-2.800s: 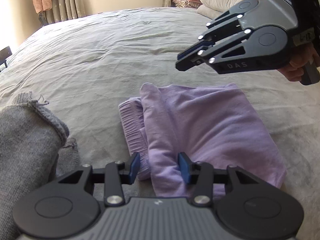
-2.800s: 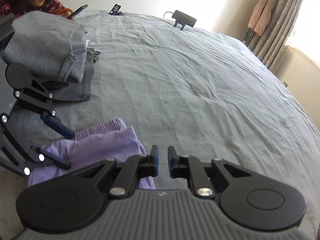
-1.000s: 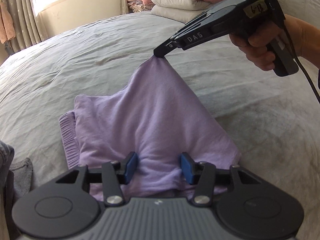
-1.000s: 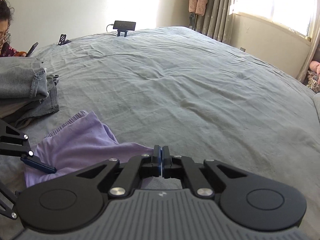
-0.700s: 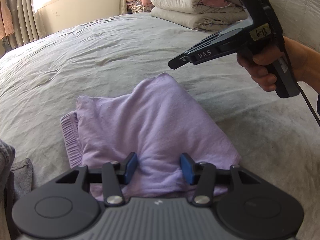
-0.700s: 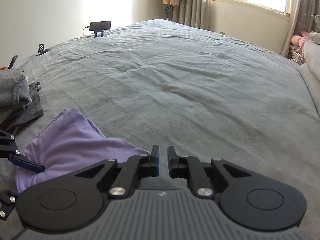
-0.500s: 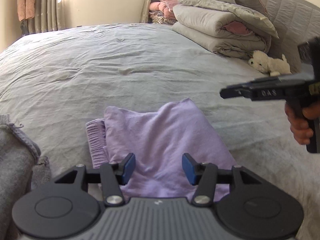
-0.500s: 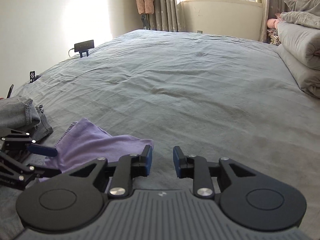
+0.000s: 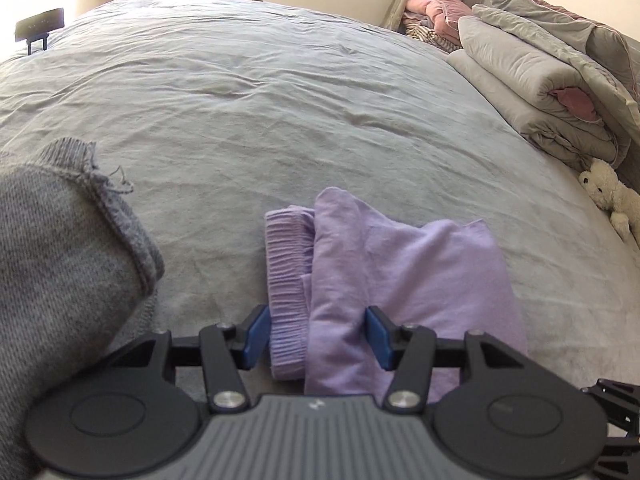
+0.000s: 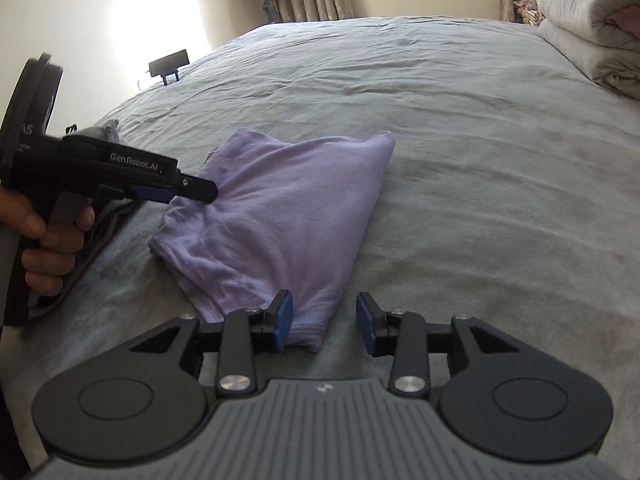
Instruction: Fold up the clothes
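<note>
The right claw was closest to me, its blue pads apart and opening wider. A corner of the purple clothes sat between them, but the pads did not press on it. If that claw came down and pinched now, it might grab just the top layer. Then the neat fold could pull open when lifted.

The left claw had its pads apart too, with the purple bundle between them. They were near the cloth, but I could not see them squeeze it. If it pushed forward, it could shove the soft pile into a lump.

The purple clothes lay on the bed, near the front edge, folded into a flat, fat packet. The cloth looked soft and thin, with little wrinkles. One end had a ribbed stretchy band that stuck out from the fold, so that end could slip loose.

Beside it on the left sat a grey knitted thing, thick and fuzzy, with loose threads at its edge. A claw could snag on those.

The bed cover was grey and rumpled. Far back were puffy folded quilts and a small white toy bear.
</note>
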A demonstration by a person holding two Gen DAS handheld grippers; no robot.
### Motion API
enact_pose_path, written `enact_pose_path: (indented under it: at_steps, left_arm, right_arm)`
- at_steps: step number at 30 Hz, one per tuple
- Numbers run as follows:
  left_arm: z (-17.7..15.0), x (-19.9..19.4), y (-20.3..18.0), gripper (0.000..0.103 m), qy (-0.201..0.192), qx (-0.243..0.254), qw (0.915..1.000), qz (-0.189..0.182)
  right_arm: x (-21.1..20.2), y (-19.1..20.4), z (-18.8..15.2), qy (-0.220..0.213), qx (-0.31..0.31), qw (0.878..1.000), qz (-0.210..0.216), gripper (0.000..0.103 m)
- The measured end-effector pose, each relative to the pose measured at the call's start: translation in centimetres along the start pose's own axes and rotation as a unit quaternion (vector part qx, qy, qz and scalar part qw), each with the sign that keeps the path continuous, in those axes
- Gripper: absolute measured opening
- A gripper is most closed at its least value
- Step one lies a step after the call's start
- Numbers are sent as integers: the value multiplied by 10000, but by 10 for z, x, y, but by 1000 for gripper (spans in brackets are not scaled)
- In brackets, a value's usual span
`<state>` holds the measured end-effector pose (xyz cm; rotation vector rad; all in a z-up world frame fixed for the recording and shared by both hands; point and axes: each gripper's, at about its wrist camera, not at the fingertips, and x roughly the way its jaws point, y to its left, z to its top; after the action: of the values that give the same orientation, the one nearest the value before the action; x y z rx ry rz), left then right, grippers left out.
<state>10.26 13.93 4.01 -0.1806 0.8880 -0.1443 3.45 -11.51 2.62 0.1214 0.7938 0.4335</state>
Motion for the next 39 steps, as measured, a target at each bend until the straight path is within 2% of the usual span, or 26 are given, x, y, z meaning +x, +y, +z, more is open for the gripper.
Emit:
enact_pose_path:
  at_steps: [2,4,7,9,11,13,14,15,16,21,26,30,32,33,34,36,39]
  left_arm:
    - [-2,0,-2,54,27,88,9999,73]
    - [-3,1,-3,54,53,164,9998,128]
    - [-3,1,-5,55,72,207,9996,182]
    - [-4,0,-6,55,78,242,9995,212]
    - [-4,0,-7,55,85,283,9993,226]
    - [-5,0,-8,56,92,339,9991,241]
    - [-5,1,-8,56,94,353,9990,251]
    - [-5,1,-8,56,95,367,9989,261]
    - [-5,1,-8,56,96,380,9989,274]
    - [-6,-1,-10,56,118,424,9985,313]
    - [-6,0,-10,57,144,390,9987,305]
    - [-6,1,-9,57,165,377,9987,292]
    - [-5,1,-8,57,182,340,9989,269]
    - [-5,1,-7,57,191,307,9990,250]
    - [-4,1,-7,57,200,272,9992,236]
    - [-4,1,-6,57,206,249,9992,225]
    - [-4,1,-6,58,206,255,9992,222]
  right_arm:
    - [-2,-8,2,-49,480,9988,68,43]
    - [2,-9,3,8,694,9976,18,43]
    - [10,-7,2,4,892,9960,-14,47]
    - [11,2,1,-6,669,9977,-142,49]
    - [12,13,1,-15,436,9987,-272,42]
    - [12,19,-2,5,230,9991,-356,25]
    - [12,23,-4,16,127,9991,-397,21]
    - [11,22,-5,22,160,9990,-427,12]
    - [9,20,-5,27,233,9988,-435,8]
    - [-4,18,-1,-70,343,9984,-440,5]
    - [6,15,-9,64,317,9982,-506,5]
    - [5,12,-8,-10,364,9985,-406,6]
    - [3,8,-4,-34,465,9984,-319,17]
    - [3,7,-3,-45,516,9983,-276,31]
    - [2,5,-1,-57,566,9981,-233,54]
    - [-4,-5,9,-377,942,9945,-261,72]
    - [4,-18,21,-540,1307,9899,94,72]
